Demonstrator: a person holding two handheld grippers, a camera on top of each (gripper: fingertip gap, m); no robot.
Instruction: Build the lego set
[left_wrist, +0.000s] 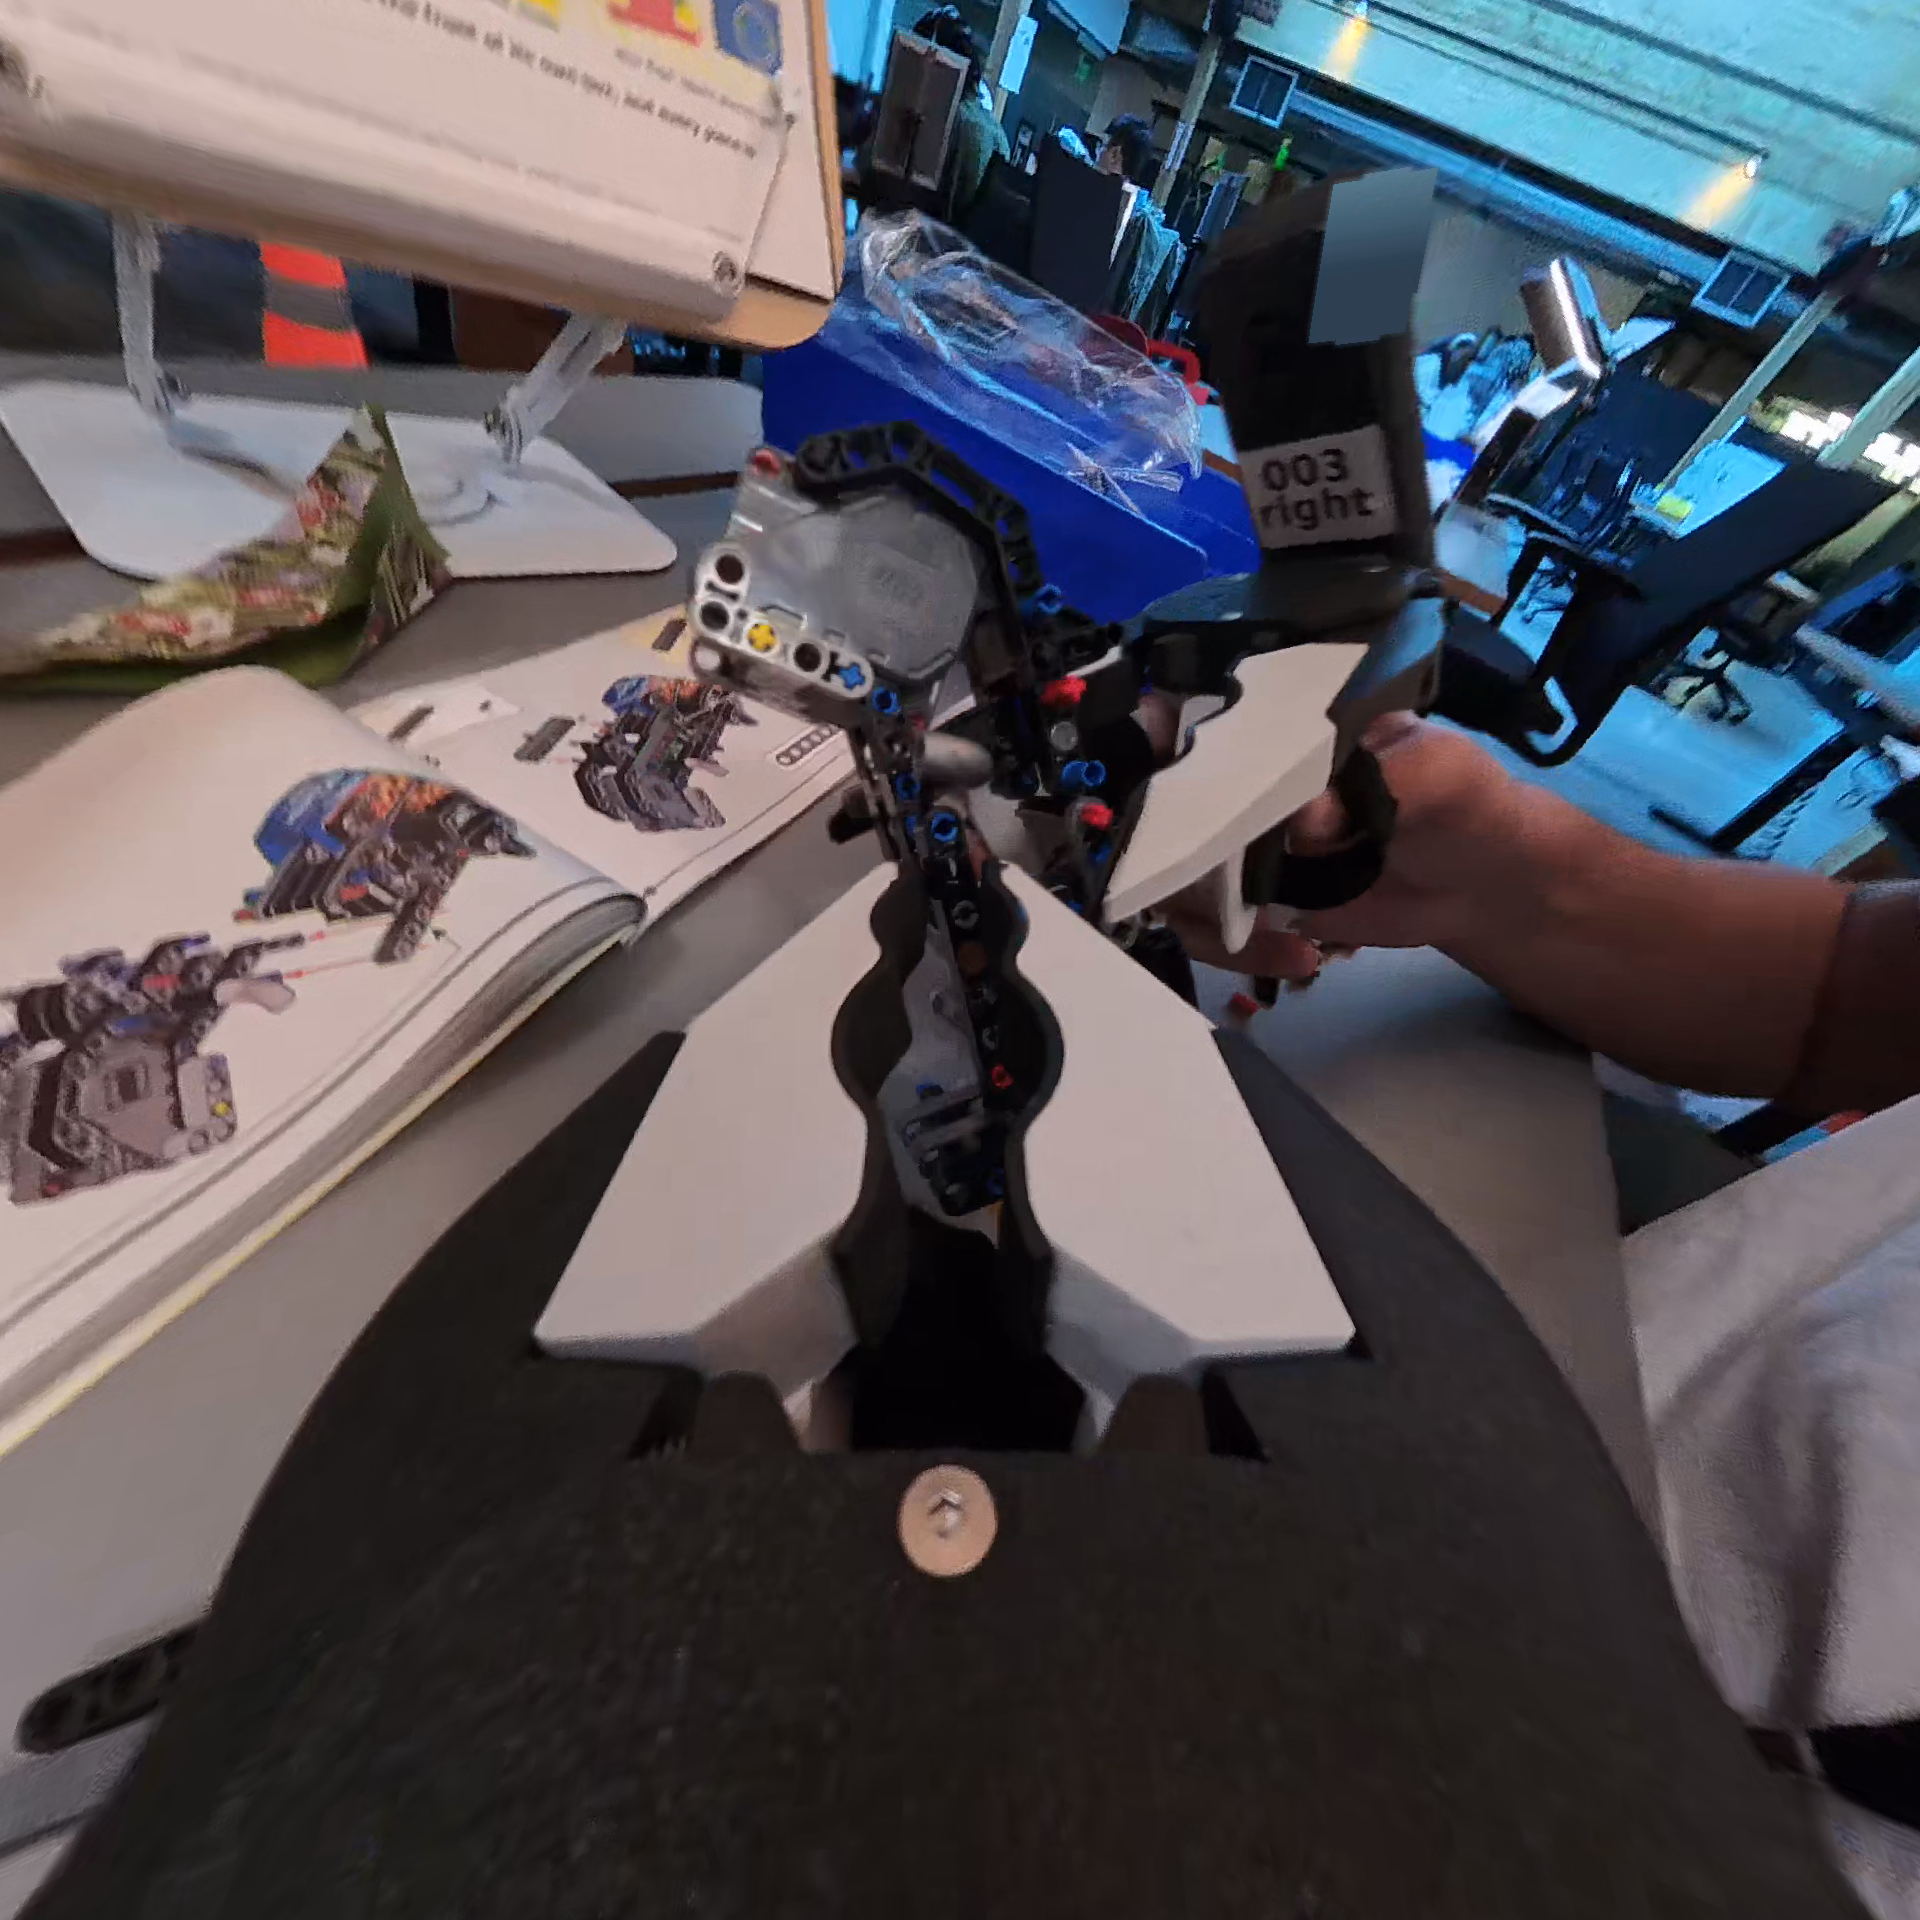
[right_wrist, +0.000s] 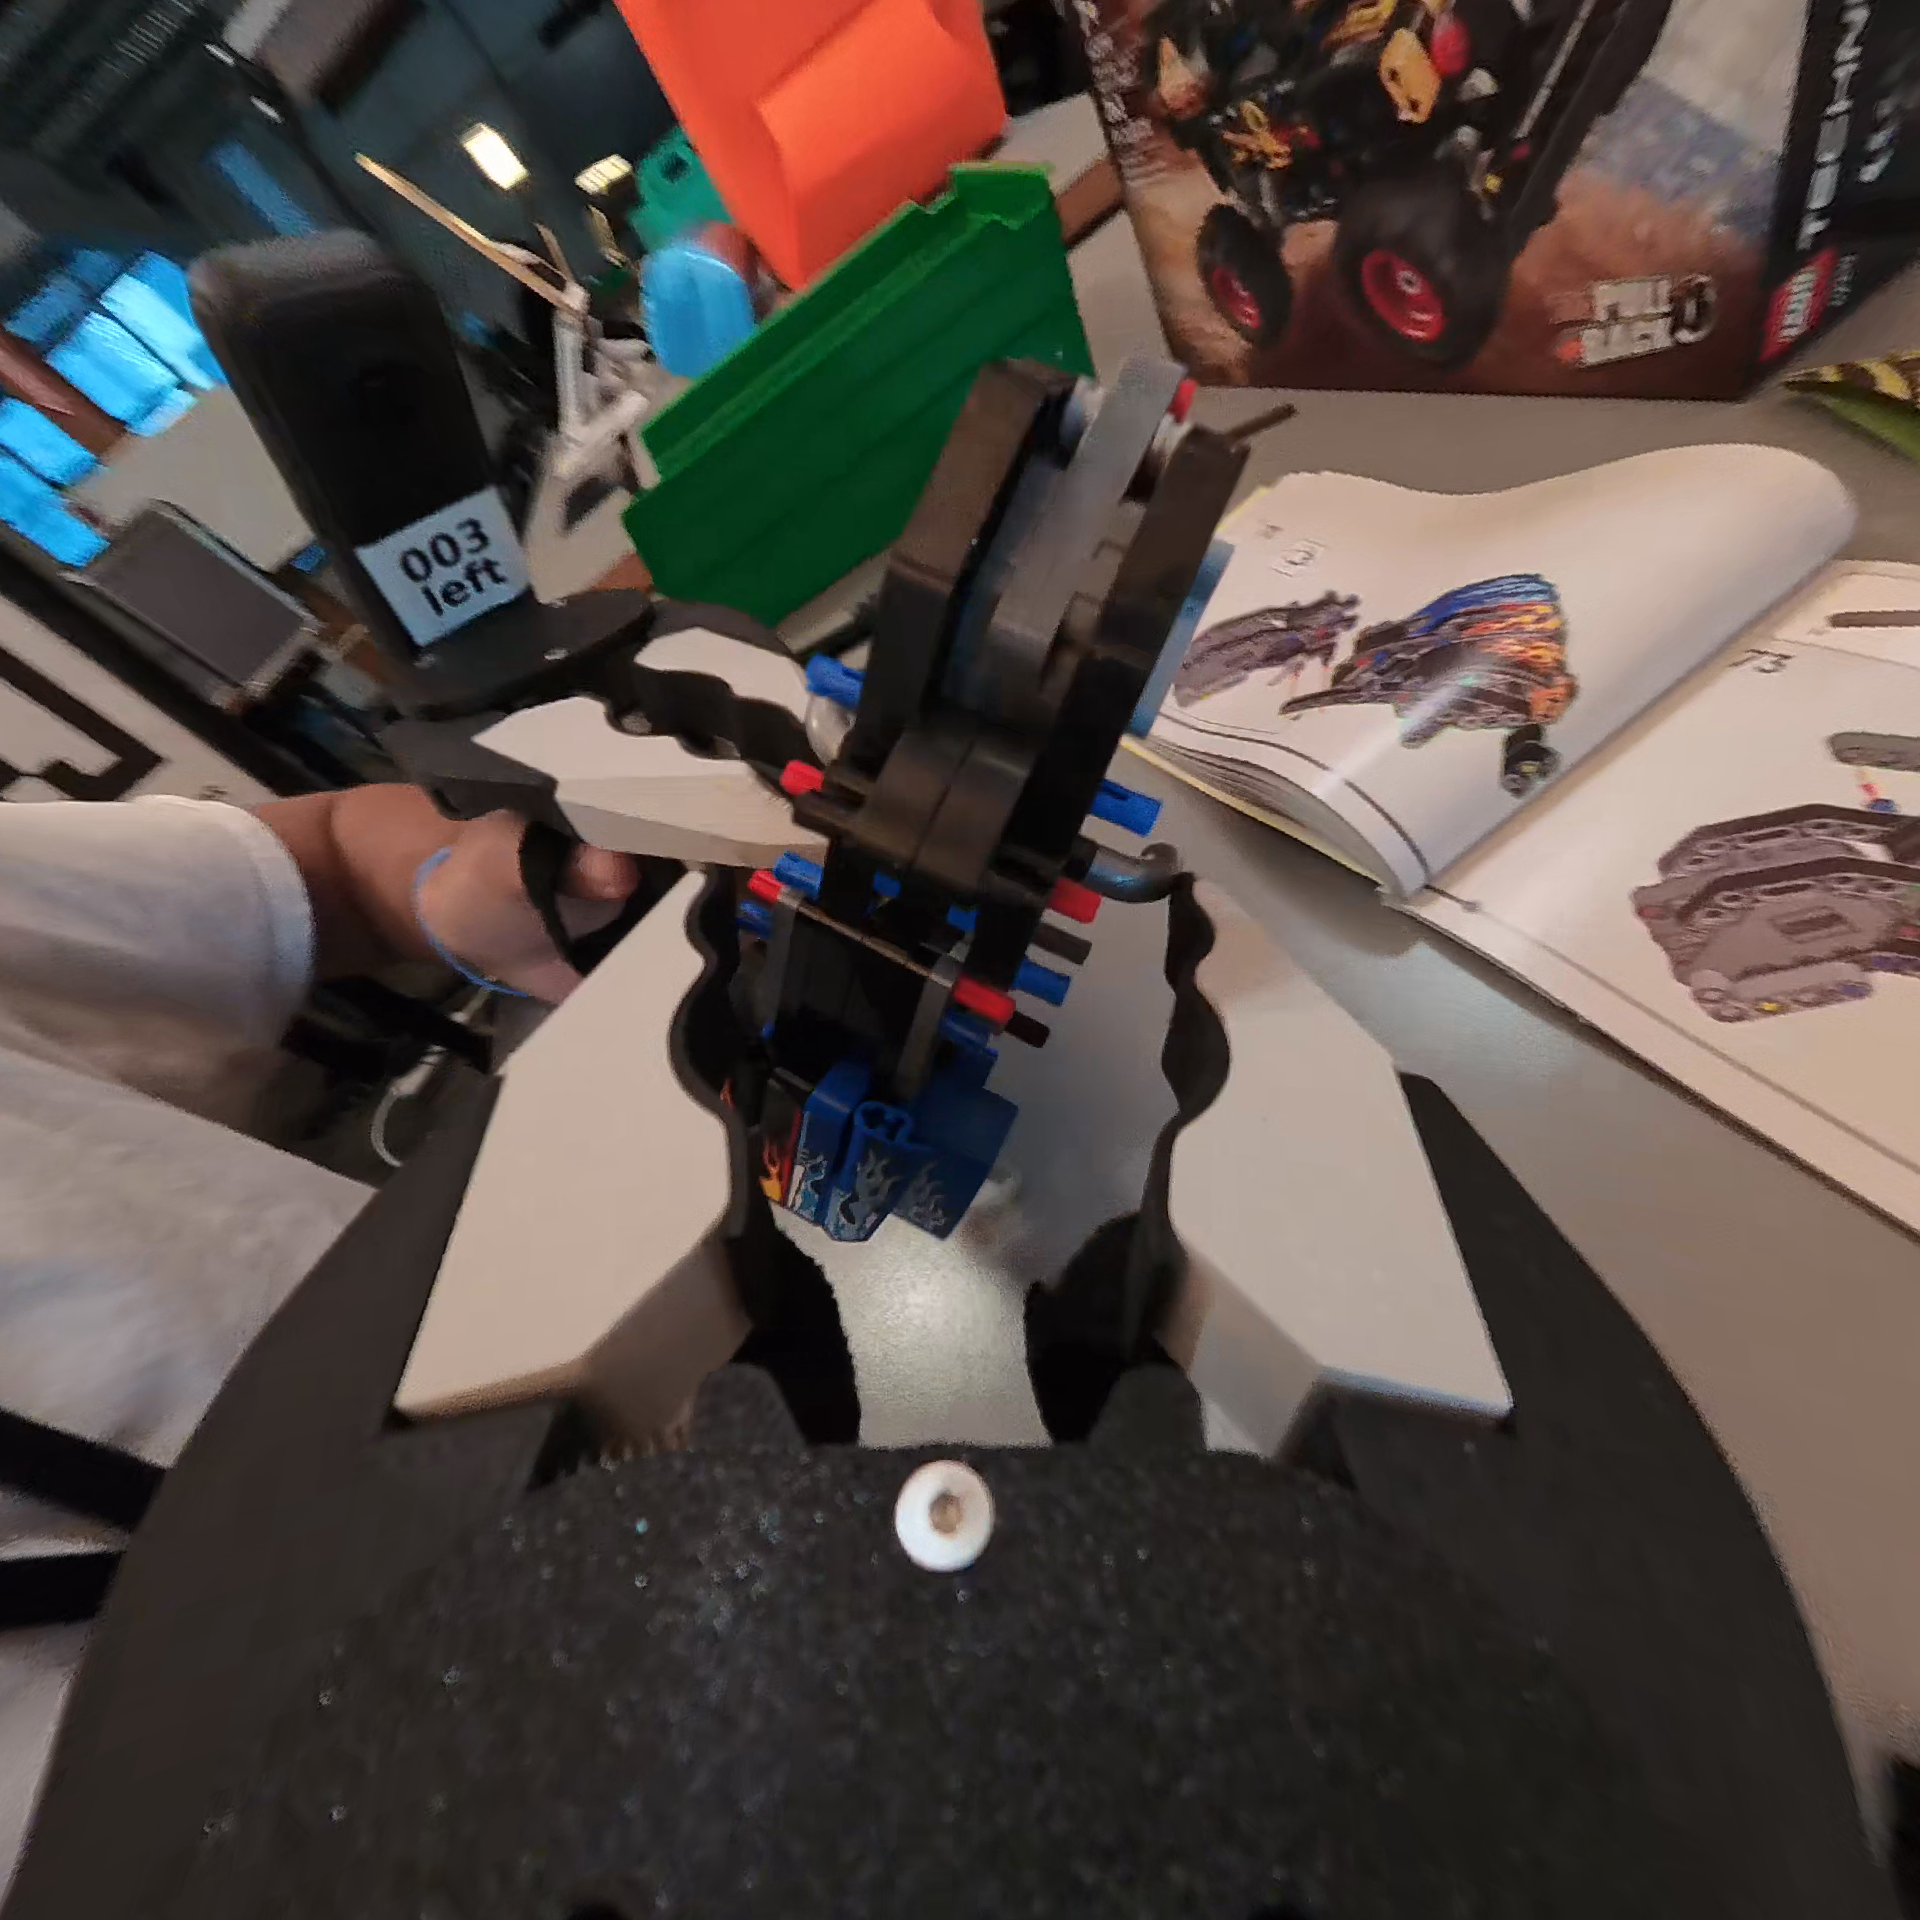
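Left tongs (left_wrist: 951, 1029) are clamping the lego assembly (left_wrist: 883, 623) by its black beam, above the open manual (left_wrist: 312, 883); right tongs (right_wrist: 940, 1049) are spread around its blue end. Stiff but pin-jointed, probably fragile, so the solid beams are looking like the safest hold.

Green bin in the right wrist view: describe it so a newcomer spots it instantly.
Start at the open instruction booklet on the grey table. Look left past the lego assembly; behind it stands the green bin, ribbed plastic, tilted, the only green piece beneath the orange block.
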